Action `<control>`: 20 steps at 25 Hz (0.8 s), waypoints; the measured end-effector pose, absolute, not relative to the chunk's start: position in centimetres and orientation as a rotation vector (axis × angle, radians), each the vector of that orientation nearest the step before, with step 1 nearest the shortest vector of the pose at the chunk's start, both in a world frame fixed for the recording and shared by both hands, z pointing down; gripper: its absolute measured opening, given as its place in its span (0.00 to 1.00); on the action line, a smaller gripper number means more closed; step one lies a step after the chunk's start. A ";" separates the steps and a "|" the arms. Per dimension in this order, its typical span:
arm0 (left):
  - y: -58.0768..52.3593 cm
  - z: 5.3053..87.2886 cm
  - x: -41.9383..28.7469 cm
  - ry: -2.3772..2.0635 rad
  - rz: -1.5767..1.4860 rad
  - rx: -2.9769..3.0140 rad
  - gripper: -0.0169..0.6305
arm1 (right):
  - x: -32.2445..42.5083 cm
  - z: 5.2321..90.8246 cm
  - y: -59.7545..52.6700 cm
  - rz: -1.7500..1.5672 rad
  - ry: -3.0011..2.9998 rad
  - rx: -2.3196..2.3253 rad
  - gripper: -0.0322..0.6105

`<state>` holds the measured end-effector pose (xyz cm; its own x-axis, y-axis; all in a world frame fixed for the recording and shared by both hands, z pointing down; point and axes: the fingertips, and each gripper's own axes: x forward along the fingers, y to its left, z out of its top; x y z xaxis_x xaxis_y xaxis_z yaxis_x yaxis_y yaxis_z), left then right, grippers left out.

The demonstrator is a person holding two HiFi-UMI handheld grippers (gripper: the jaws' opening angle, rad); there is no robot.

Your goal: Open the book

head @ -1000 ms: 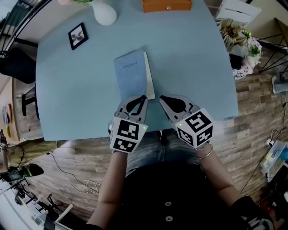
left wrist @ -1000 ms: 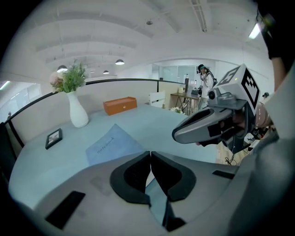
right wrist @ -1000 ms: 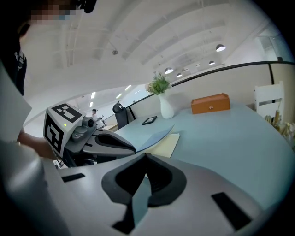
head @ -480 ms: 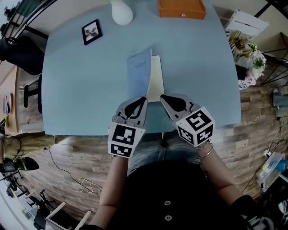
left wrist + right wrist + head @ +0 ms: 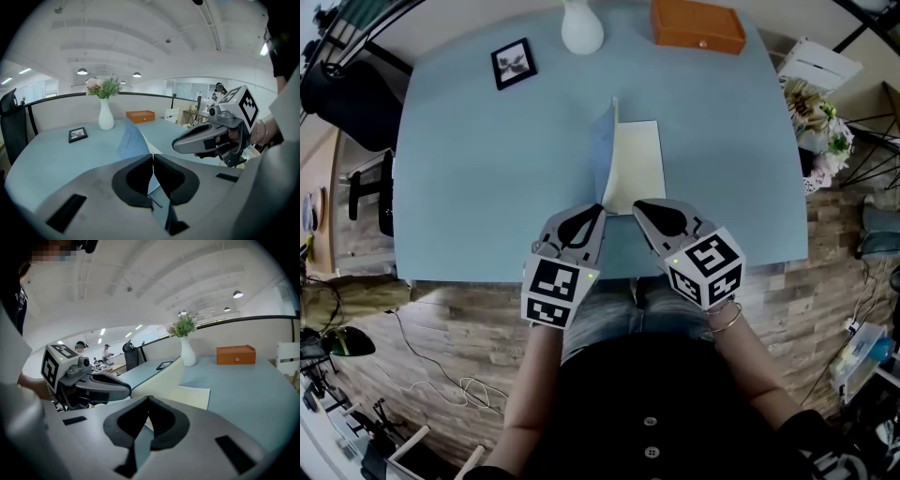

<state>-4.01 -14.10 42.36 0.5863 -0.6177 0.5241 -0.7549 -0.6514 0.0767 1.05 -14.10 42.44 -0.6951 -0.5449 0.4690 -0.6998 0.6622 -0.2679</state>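
A pale blue desk fills the upper frame, with plank flooring below it and a bright open office behind. In the middle of the desk lies the book, its blue cover standing almost on edge and a cream page showing to its right. The left gripper is clenched on the cover's lower corner, the thin board caught between its pads. Just right of it, the right gripper has its jaws pressed together at the page's lower corner; whether a leaf is nipped there I cannot tell. Further up the desk are a small picture frame at upper left, a white vase at top centre and an orange box at upper right, all well apart from the book. The cover is only halfway over, so a slip of that narrow corner pinch would probably let it drop shut. Pulling it sideways could also drag the whole book, or crease the cover at the pinch.
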 end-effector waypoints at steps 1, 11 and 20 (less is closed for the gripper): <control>-14.1 42.3 -4.5 -1.129 0.665 2.526 0.05 | 0.7 42.3 -14.1 0.614 -2.530 0.987 0.05; -13.6 41.7 -9.0 -1.167 0.613 2.515 0.05 | -3.4 41.8 -13.9 0.575 -2.521 0.963 0.05; -13.7 42.4 -11.5 -1.153 0.574 2.499 0.05 | -5.7 41.7 -14.3 0.554 -2.509 0.965 0.05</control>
